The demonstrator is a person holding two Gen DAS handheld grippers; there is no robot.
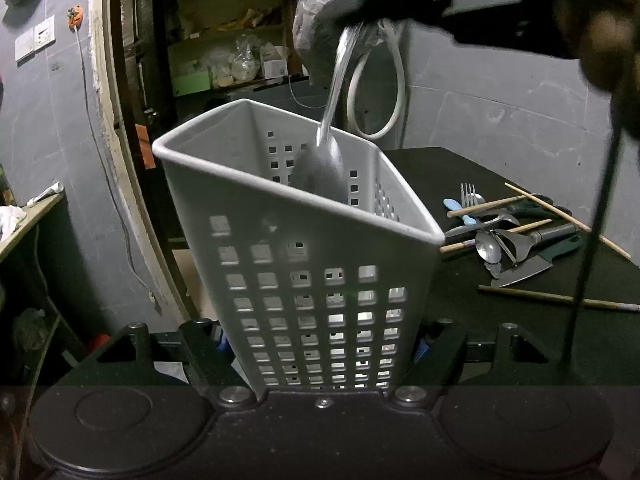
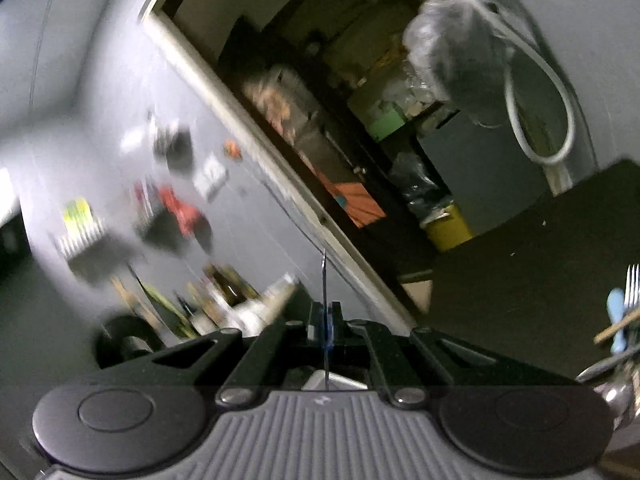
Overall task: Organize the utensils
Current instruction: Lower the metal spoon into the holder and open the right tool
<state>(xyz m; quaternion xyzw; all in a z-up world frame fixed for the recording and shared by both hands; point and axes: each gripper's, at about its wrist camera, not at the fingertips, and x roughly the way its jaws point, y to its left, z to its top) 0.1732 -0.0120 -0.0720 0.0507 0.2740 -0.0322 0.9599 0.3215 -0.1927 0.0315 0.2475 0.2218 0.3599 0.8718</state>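
A white perforated utensil holder (image 1: pixel 304 280) fills the left wrist view, tilted, with my left gripper (image 1: pixel 320 344) shut on its lower part. A metal spoon (image 1: pixel 326 160) hangs bowl-down inside the holder's open top. Its handle runs up to my right gripper (image 1: pixel 368 8), a dark blur at the top, beside a person's hand (image 1: pixel 612 20). In the blurred right wrist view my right gripper (image 2: pixel 325 320) is shut on the spoon handle (image 2: pixel 324 280), seen edge-on as a thin strip. Loose utensils (image 1: pixel 512 236) lie on the black table (image 1: pixel 460 168): a fork (image 1: pixel 468 194), spoons, chopsticks and a knife.
A doorway with cluttered shelves (image 1: pixel 224 52) opens behind the holder. A plastic bag (image 1: pixel 316 32) and a white hose loop (image 1: pixel 396 92) hang on the grey wall. A thin black cable (image 1: pixel 592 240) drops at the right. The fork (image 2: pixel 632 284) shows at the right edge.
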